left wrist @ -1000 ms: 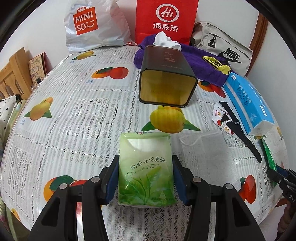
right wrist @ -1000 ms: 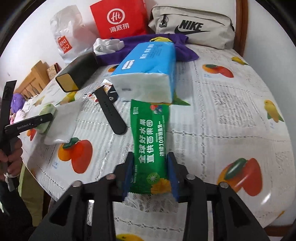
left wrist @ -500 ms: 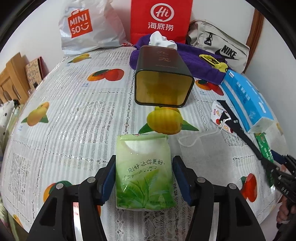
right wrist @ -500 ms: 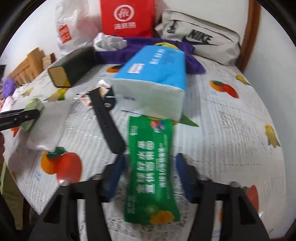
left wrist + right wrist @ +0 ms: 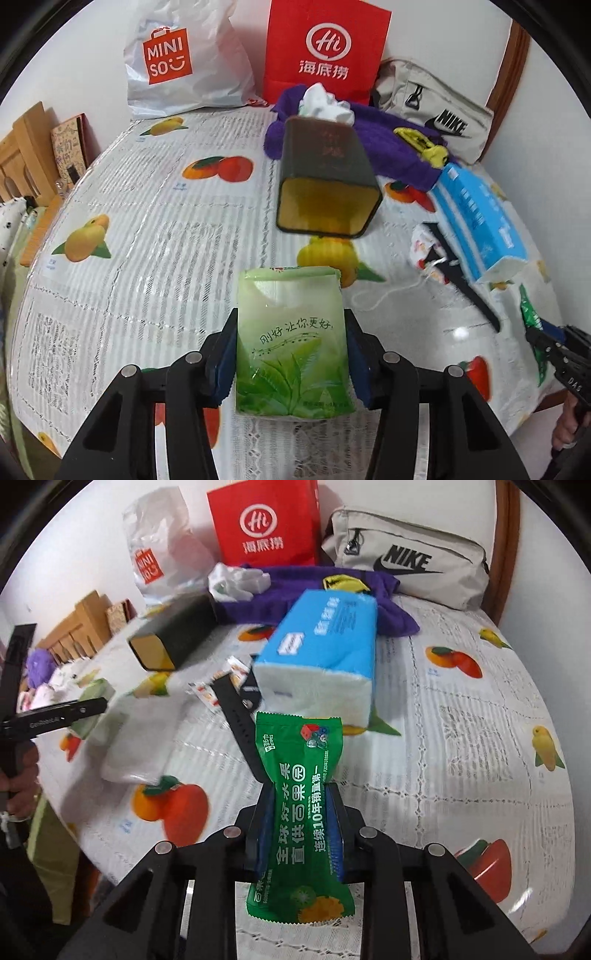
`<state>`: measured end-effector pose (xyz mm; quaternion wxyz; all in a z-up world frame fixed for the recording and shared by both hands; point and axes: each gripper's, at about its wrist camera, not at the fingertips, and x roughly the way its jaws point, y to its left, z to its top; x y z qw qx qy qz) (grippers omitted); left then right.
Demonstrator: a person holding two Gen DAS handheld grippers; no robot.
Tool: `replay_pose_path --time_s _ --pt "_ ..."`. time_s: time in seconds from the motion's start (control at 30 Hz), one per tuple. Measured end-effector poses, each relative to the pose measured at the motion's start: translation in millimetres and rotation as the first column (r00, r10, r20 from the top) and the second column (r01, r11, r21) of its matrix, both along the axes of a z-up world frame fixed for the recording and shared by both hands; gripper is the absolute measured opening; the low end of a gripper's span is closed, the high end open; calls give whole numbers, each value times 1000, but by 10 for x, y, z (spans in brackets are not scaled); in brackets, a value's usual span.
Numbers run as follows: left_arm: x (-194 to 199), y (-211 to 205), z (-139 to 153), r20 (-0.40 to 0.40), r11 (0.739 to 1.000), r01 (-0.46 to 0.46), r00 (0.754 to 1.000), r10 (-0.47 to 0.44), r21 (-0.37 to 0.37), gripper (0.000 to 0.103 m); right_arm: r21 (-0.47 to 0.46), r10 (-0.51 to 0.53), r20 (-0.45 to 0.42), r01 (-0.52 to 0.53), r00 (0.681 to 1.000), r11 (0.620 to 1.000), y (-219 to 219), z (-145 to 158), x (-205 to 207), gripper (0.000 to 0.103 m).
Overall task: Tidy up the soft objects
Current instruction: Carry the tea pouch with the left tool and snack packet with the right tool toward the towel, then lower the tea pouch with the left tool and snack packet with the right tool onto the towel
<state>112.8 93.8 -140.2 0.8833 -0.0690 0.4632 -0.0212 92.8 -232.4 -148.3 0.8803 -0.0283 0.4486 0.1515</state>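
Note:
My left gripper [image 5: 291, 354] is shut on a light green tissue pack [image 5: 291, 339] printed with tea leaves and holds it over the fruit-print tablecloth [image 5: 140, 236]. My right gripper [image 5: 301, 819] is shut on a dark green wet-wipe packet [image 5: 301, 812], squeezing its middle and holding it above the table. The left gripper with its pack shows at the left of the right wrist view [image 5: 92, 698]. The right gripper [image 5: 554, 347] shows at the right edge of the left wrist view.
A dark tin box [image 5: 325, 184] lies on its side, open end toward me. A blue tissue pack [image 5: 325, 657], black watch strap [image 5: 236, 716], clear pouch [image 5: 136, 746], purple towel [image 5: 388, 147], Nike bag [image 5: 406, 561], red bag [image 5: 325, 51] and Miniso bag [image 5: 177, 62] are around.
The right gripper opened around the green packet, then shut again and lifted it. The left gripper loosened briefly and has closed on the tissue pack, which sits higher.

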Motion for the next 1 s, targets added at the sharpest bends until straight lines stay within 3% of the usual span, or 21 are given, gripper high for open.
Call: replay_pose_path --time_s 0.1,0.3,0.7,1.0 --pt "29 0 102 8 999 19 1000 -19 -39 49 48 26 19 -27 999 999 -9 133 3 26" --pt "161 -28 319 39 999 28 999 -27 -38 49 115 64 59 -71 996 991 20 421 128 26" --pt "577 -100 601 72 997 59 996 -55 -48 49 116 70 110 -83 991 990 112 791 633 27" --pt "918 -197 763 88 997 77 993 -74 -25 49 93 37 127 -50 991 994 142 982 1243 27"
